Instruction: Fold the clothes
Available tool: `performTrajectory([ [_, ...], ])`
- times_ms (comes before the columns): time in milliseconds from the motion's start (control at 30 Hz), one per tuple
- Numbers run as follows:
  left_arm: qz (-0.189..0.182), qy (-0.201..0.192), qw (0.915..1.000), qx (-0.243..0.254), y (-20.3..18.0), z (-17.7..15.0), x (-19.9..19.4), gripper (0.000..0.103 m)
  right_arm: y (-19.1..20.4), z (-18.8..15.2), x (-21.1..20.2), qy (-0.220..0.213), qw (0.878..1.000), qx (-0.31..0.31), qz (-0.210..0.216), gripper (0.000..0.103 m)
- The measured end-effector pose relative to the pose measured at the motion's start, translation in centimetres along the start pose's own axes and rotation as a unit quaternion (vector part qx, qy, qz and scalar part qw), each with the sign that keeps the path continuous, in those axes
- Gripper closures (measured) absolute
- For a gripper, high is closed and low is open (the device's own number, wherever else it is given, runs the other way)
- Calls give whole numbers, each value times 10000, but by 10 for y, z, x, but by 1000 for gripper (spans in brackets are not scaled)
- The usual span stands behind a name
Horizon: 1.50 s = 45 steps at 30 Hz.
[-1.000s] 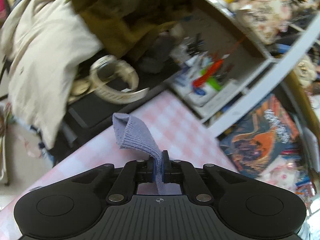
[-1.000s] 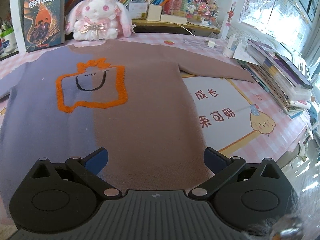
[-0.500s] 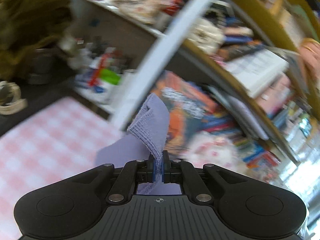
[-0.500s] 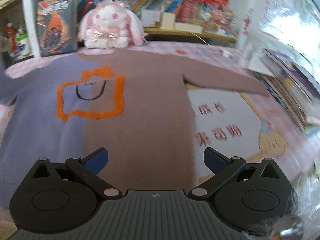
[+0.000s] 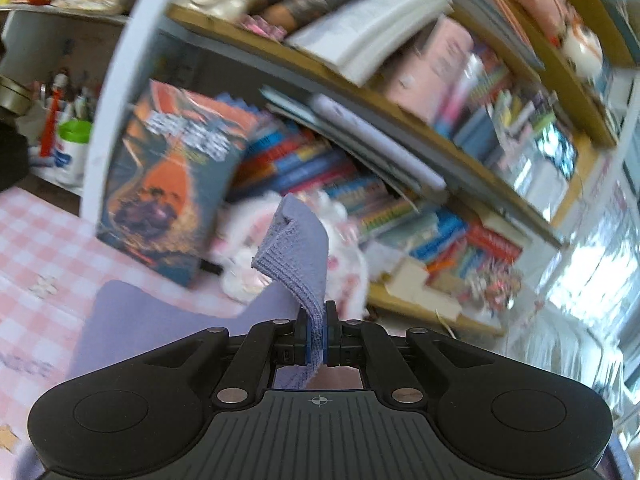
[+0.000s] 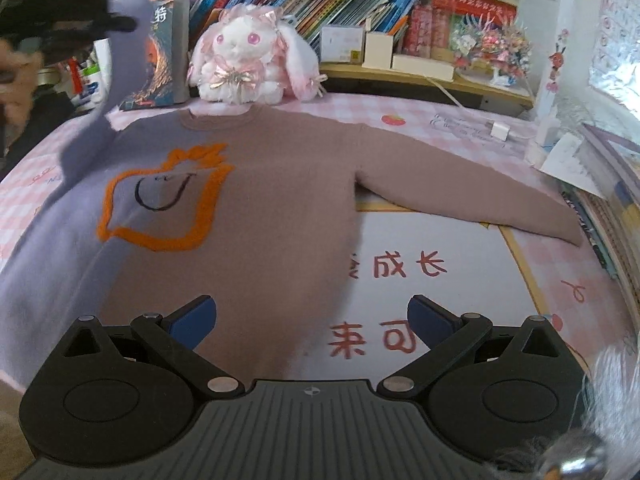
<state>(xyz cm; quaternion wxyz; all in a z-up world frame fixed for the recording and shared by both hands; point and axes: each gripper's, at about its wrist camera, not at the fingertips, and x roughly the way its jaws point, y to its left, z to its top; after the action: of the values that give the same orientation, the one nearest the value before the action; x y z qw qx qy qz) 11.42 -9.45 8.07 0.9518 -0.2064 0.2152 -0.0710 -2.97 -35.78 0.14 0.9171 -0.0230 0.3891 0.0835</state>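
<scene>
A sweater [image 6: 260, 208], half purple and half mauve-brown with an orange outlined smiley, lies flat on the pink checked table. My left gripper [image 5: 316, 336] is shut on the ribbed purple sleeve cuff [image 5: 298, 252], which stands up above the jaws. In the right wrist view that gripper [image 6: 96, 20] holds the purple sleeve [image 6: 100, 92] lifted high at the far left. My right gripper [image 6: 312, 320] hovers open over the sweater's lower hem with nothing between its fingers. The brown sleeve [image 6: 472, 196] stretches out flat to the right.
A pink and white plush rabbit [image 6: 248, 64] sits just behind the collar, next to an upright book [image 6: 160, 52]. Bookshelves [image 6: 360, 4] line the back. A printed mat [image 6: 420, 272] lies under the sweater's right side. Stacked books [image 6: 608, 208] sit at the right edge.
My left gripper has swung right and upward with the purple cuff, lifting the sleeve off the table toward the sweater body. The right gripper stayed open over the hem, shifting slightly.
</scene>
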Motion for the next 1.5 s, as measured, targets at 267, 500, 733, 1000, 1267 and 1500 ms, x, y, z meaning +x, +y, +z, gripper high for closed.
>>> performTrajectory([
  [267,317,513,9975,360,-36,-36,40,100,-24,-4,4,99,9993,-134,335,0],
  [500,441,1242,9907,344,-40,-62,58,41,-39,-6,5,129,9992,-103,350,0],
  [733,472,1253,9863,960,-31,-74,7,25,-39,-5,8,140,9990,-49,429,0],
  [1000,2033,1177,9676,927,50,-78,-70,25,-26,-5,11,220,9984,32,528,0],
  [1267,2373,1411,9586,704,100,-88,-99,25,-12,-6,12,301,9981,156,512,1],
  [1500,2171,1662,9600,606,124,-94,-105,34,0,-18,2,414,9974,521,283,40],
])
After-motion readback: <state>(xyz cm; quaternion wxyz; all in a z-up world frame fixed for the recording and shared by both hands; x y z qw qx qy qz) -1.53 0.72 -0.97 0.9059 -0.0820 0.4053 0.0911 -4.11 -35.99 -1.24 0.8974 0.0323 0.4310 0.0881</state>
